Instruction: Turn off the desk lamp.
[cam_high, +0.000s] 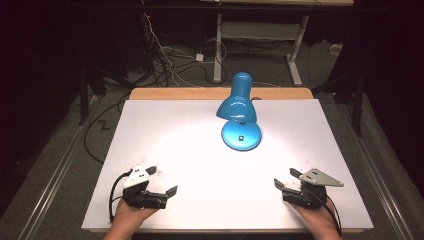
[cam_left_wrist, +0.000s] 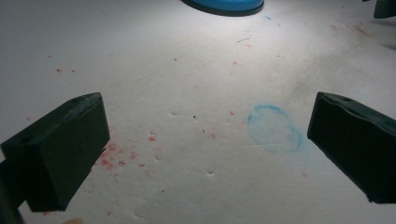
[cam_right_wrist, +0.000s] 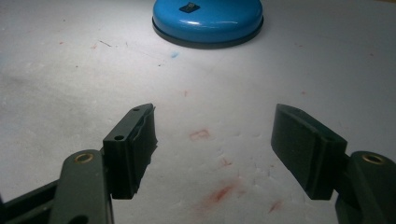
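Two hand-held grippers sit at the near edge of a white board (cam_high: 150, 130) laid on a wooden table (cam_high: 220, 93). Left gripper (cam_high: 162, 181) is at near left, held by the person's left hand (cam_high: 131, 217), jaws spread wide apart, nothing between them. Right gripper (cam_high: 286, 177) is at near right, in the right hand (cam_high: 320, 220), jaws likewise spread wide and empty, grey three-cornered plate on top. Both grippers point inward toward the board's middle, well apart from each other.

Blue desk lamp (cam_high: 239, 107) stands at the far centre of the board, lit, shade tilted down over its round blue base (cam_high: 241, 135), throwing a bright pool on the board. Base has a small dark switch on top (cam_right_wrist: 189, 7). Lamp is well apart from both grippers.

Left gripper view: the two black jaws wide open over the board, red speckle stains (cam_left_wrist: 114, 156) near the left jaw, a faint blue ring mark (cam_left_wrist: 273, 128) just beside the right jaw, lamp base edge at top (cam_left_wrist: 224, 5). Right gripper view: jaws open, red smears (cam_right_wrist: 219, 193) on the board between and below them, lamp base (cam_right_wrist: 208, 21) straight ahead, far.

Beyond the table: dark floor, tangled cables (cam_high: 165, 55), white desk legs (cam_high: 260, 35). Red flecks also show on the board by the left gripper in the high view (cam_high: 140, 165).
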